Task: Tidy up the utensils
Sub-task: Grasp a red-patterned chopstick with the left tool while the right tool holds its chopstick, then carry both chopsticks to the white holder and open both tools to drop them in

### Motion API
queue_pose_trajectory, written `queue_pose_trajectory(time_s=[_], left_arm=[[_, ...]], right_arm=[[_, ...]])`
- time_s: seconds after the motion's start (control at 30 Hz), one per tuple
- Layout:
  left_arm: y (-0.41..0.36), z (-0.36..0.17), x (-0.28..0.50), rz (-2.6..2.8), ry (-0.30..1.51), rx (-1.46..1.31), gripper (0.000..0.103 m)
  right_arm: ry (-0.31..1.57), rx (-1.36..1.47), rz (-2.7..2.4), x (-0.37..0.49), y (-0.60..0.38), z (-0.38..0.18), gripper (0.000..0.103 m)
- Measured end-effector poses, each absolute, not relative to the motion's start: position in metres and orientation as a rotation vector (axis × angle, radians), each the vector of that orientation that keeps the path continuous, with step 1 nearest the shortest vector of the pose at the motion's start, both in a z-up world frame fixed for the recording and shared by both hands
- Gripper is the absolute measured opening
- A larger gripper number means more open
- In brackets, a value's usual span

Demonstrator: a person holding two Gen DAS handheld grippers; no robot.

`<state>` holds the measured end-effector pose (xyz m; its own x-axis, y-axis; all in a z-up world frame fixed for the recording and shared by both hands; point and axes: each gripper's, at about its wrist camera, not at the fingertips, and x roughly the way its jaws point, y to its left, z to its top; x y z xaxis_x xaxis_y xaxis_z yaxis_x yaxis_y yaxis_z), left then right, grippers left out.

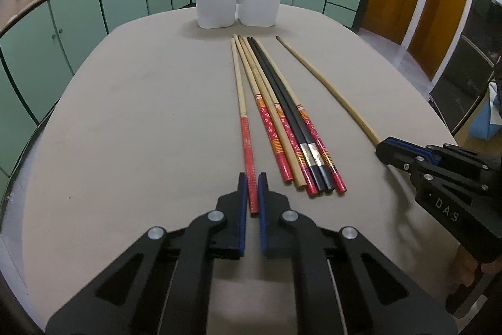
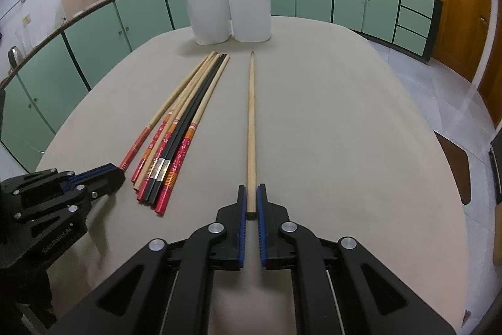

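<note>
Both tools [image 1: 252, 181] [image 2: 251, 192] apparently tight — on chopsticks [image 1: 243, 112] [image 2: 251, 115]

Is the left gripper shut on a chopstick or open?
Shut: the left gripper has both blue pads against the red-handled chopstick, which lies on the table.

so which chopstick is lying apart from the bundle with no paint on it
The plain wooden chopstick, alone to the right of the bundle. It has no red or black on it, and the right gripper is shut on its near end.
</note>
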<state>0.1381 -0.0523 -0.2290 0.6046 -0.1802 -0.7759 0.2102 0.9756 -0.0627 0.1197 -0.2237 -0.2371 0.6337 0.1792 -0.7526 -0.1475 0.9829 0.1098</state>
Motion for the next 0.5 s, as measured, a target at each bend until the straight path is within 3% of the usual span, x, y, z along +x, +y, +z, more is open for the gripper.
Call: queue_pose_trajectory(time_s=[0.5], left_arm=[[-0.032, -0.161, 0.135, -0.188, 0.725, 0.029, 0.005]], right_arm=[[0.725, 0.046, 0.191, 0.117, -0.239, -0.17, 0.006]])
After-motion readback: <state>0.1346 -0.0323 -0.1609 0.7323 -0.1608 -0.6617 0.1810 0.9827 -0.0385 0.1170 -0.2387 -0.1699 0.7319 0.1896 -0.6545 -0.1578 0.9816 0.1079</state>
